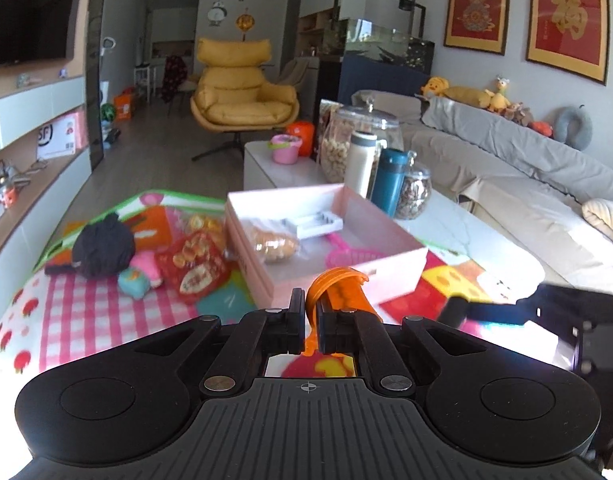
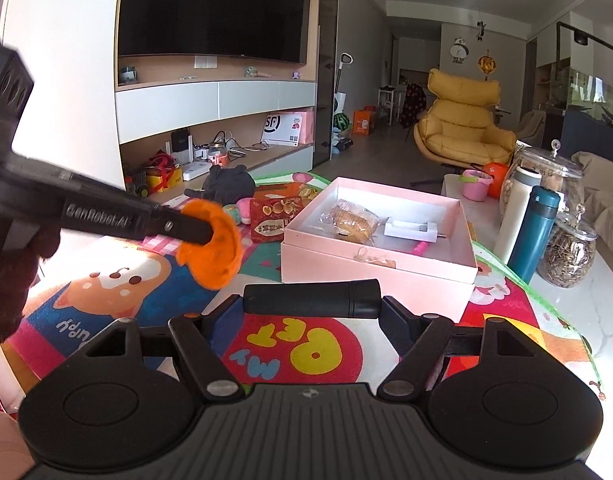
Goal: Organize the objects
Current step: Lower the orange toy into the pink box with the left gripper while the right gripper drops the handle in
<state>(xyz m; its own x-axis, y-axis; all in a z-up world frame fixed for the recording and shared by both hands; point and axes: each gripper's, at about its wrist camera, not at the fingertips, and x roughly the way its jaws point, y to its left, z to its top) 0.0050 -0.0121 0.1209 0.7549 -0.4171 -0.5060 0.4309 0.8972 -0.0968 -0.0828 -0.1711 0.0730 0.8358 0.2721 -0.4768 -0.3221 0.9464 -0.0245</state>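
Observation:
My left gripper is shut on the edge of an orange plastic toy, held in the air just before the near wall of the open pink box. In the right wrist view that same orange toy hangs at the left, above the play mat. My right gripper is shut on a black cylinder, gripped end to end and lying crosswise in front of the pink box. Inside the box lie a wrapped pastry, a white holder and a pink toy scoop.
A colourful play mat covers the table. Left of the box sit a red snack packet, a black cloth bundle and small soft toys. Behind the box on the right stand a teal bottle, a white bottle and glass jars.

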